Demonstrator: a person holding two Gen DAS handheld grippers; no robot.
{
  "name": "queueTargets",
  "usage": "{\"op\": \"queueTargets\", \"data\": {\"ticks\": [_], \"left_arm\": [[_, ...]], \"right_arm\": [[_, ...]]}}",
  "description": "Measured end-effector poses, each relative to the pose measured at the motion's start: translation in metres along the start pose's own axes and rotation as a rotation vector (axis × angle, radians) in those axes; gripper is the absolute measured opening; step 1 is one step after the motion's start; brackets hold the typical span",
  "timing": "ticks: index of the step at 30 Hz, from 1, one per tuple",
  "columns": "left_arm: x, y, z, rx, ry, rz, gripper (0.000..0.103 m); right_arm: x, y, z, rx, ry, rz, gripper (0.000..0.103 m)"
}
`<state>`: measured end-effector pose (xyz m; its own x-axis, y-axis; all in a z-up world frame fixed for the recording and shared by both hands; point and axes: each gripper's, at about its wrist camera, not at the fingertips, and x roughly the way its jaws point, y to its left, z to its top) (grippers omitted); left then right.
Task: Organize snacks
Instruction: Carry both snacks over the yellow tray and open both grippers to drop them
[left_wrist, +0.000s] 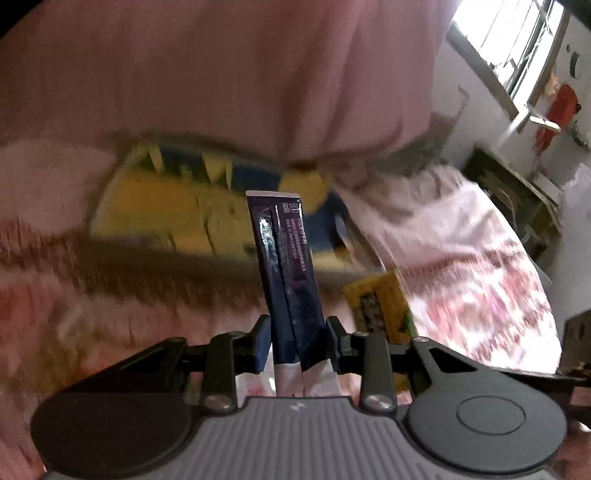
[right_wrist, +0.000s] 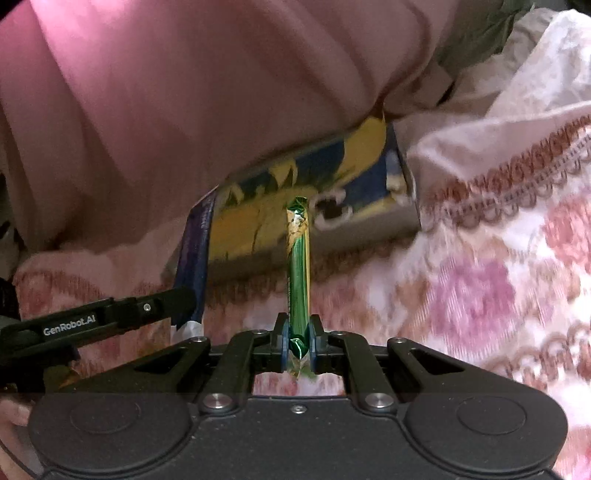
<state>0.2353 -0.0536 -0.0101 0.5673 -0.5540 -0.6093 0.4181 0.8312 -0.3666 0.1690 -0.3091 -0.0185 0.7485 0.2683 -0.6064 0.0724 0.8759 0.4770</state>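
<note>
My left gripper (left_wrist: 297, 341) is shut on a long dark purple stick packet (left_wrist: 286, 266) that stands upright between the pads. My right gripper (right_wrist: 298, 341) is shut on a thin green and gold stick packet (right_wrist: 298, 266), also upright. Both point toward a yellow and blue box (left_wrist: 162, 206), which lies on a floral cloth and also shows in the right wrist view (right_wrist: 347, 162). In the right wrist view the left gripper (right_wrist: 110, 317) and its purple packet (right_wrist: 194, 251) sit at the left, near the box. A small yellow packet (left_wrist: 376, 302) lies on the cloth by the left gripper.
A pink and white floral cloth (right_wrist: 480, 280) covers the surface. A pink garment (left_wrist: 221, 74) hangs over the far side of the box. A window (left_wrist: 517, 40) and a shelf stand at the far right of the left wrist view.
</note>
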Motion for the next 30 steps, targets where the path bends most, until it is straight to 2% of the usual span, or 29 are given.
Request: {"op": "queueTargets", "data": {"ticks": [7,10,12,15,21,25,27,30], "left_arm": [[0.023,0.015,0.043,-0.098,-0.142,0.046,0.035],[0.037,0.03,0.056,-0.188,-0.198,0.07,0.035],[0.048,0.039,0.061,-0.204,-0.219,0.086,0.035],[0.061,0.049,0.064,-0.184,-0.23,0.147,0.035],[0.072,0.071,0.066,-0.218,-0.21,0.209,0.035],[0.079,0.074,0.065,-0.169,-0.199,0.257,0.034],[0.082,0.076,0.062,-0.16,-0.187,0.266,0.027],[0.087,0.079,0.064,-0.161,-0.172,0.273,0.027]], "right_arm": [[0.023,0.0,0.046,0.032,-0.135,0.011,0.011],[0.041,-0.001,0.063,0.039,-0.157,0.004,0.011],[0.056,-0.001,0.07,0.044,-0.155,-0.004,0.011],[0.081,0.003,0.075,0.029,-0.141,-0.017,0.011],[0.122,0.007,0.072,0.012,-0.087,-0.036,0.011],[0.134,0.009,0.065,-0.006,-0.055,-0.046,0.011],[0.136,0.01,0.062,-0.011,-0.04,-0.049,0.011],[0.137,0.008,0.06,-0.016,-0.031,-0.061,0.012]]}}
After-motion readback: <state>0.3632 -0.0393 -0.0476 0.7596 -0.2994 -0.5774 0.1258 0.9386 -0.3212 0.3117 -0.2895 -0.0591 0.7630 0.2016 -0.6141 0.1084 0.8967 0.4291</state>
